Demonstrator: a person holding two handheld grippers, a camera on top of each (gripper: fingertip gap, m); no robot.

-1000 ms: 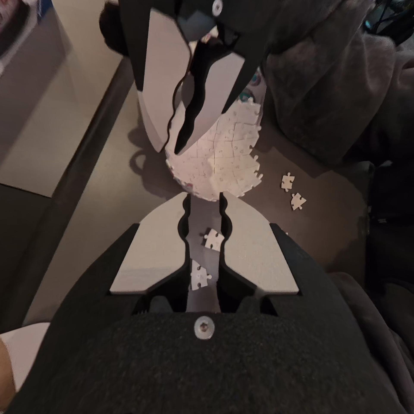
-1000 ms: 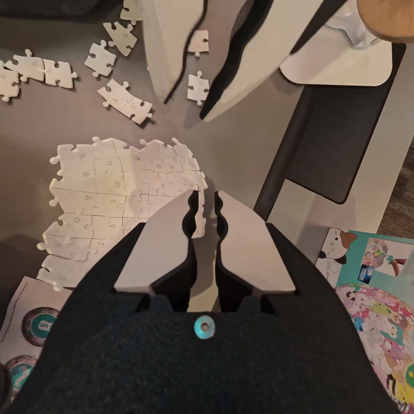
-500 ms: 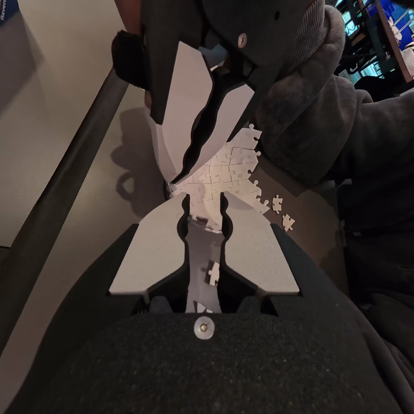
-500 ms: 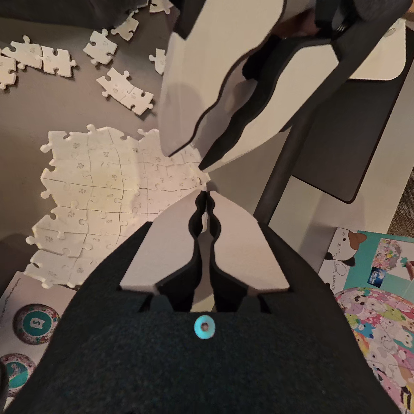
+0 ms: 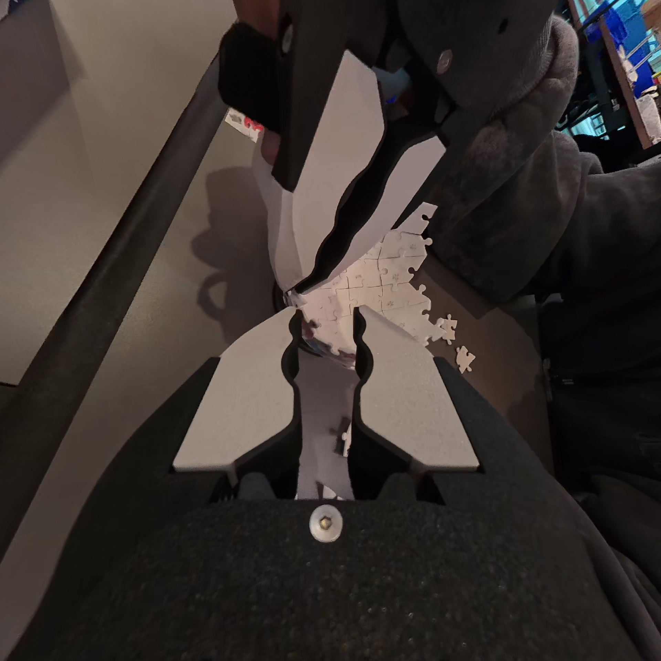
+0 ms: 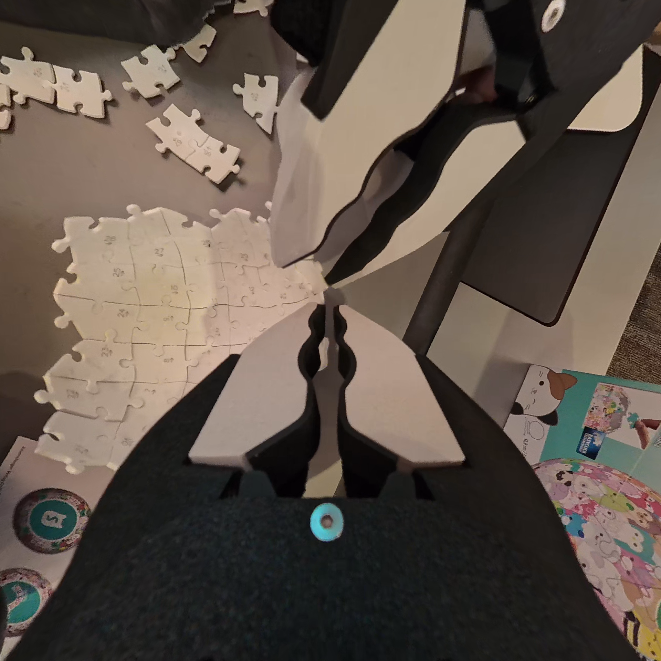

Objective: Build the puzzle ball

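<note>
While pinched, the puzzle sheet (image 6: 150, 322) meets right claw (image 6: 329, 307).

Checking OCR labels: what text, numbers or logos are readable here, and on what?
Not quoting writing; its carriers:
White curved assembled puzzle sheet: small printed mark on each piece.
Loose white puzzle pieces: same marks.
Teal cardboard puzzle box: blue logo patch, small print.
White paper leaflet: round teal emblems, blurred edge print.

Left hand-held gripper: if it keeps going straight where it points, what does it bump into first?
Probably the curved sheet of joined puzzle pieces, which lies right past the tips of the left hand-held gripper. The right hand-held gripper pinches that sheet's edge just beside the line, though depth is hard to judge.
</note>
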